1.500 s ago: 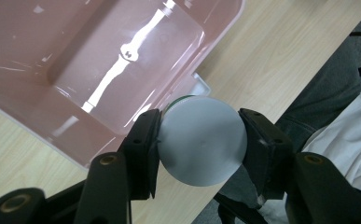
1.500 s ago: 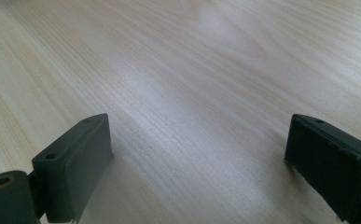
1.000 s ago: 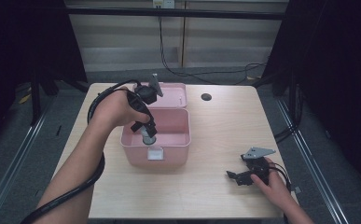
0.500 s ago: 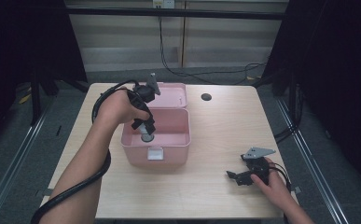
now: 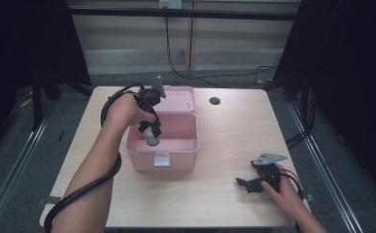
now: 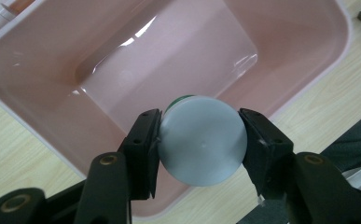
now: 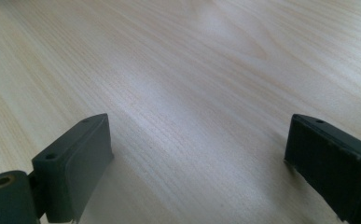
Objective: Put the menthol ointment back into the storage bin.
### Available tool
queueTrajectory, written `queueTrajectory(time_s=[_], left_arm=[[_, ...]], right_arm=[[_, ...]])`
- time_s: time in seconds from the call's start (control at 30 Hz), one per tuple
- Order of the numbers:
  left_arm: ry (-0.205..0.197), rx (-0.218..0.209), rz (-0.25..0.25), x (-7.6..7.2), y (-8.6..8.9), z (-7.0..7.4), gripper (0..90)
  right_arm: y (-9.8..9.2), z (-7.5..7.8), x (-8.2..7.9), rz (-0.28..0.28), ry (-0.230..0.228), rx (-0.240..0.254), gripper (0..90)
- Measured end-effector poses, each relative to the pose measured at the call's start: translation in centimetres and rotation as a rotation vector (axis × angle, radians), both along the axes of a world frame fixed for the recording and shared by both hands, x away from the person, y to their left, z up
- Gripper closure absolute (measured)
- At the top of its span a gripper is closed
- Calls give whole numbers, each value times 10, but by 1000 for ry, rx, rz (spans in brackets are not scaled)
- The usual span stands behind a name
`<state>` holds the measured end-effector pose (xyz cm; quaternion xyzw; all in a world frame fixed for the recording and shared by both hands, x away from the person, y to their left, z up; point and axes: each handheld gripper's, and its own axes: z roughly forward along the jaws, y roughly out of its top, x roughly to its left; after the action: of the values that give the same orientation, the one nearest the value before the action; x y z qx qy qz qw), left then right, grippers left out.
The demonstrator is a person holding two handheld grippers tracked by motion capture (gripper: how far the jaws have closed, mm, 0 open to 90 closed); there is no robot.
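Left gripper (image 6: pixel 200 144) fingers clamp a round grey-white lid or cap (image 6: pixel 202 140), green edge behind it, held over the open pink box (image 5: pixel 162 145) mid-table (image 5: pixel 224 141). Right gripper (image 5: pixel 253 183) rests on the table near the right edge, fingers spread wide, nothing between.

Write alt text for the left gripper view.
The left hand-held gripper clamps a round pale-grey cap of a container between its two black jaws, above the open pink box. Light wooden table shows around the box.
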<state>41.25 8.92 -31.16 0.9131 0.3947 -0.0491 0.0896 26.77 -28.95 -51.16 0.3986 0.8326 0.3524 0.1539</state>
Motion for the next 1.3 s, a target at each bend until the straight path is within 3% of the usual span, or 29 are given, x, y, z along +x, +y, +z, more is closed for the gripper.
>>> queueTrajectory(time_s=[0.53,0.63,1.3], left_arm=[[-3,22,43,19,2,-23,504],[3,21,70,20,1,-28,505],[-5,36,125,33,-2,-47,504]], right_arm=[[0,0,0,-1,0,0,67],[0,0,0,-1,1,0,68],[0,0,0,-1,-1,2,68]])
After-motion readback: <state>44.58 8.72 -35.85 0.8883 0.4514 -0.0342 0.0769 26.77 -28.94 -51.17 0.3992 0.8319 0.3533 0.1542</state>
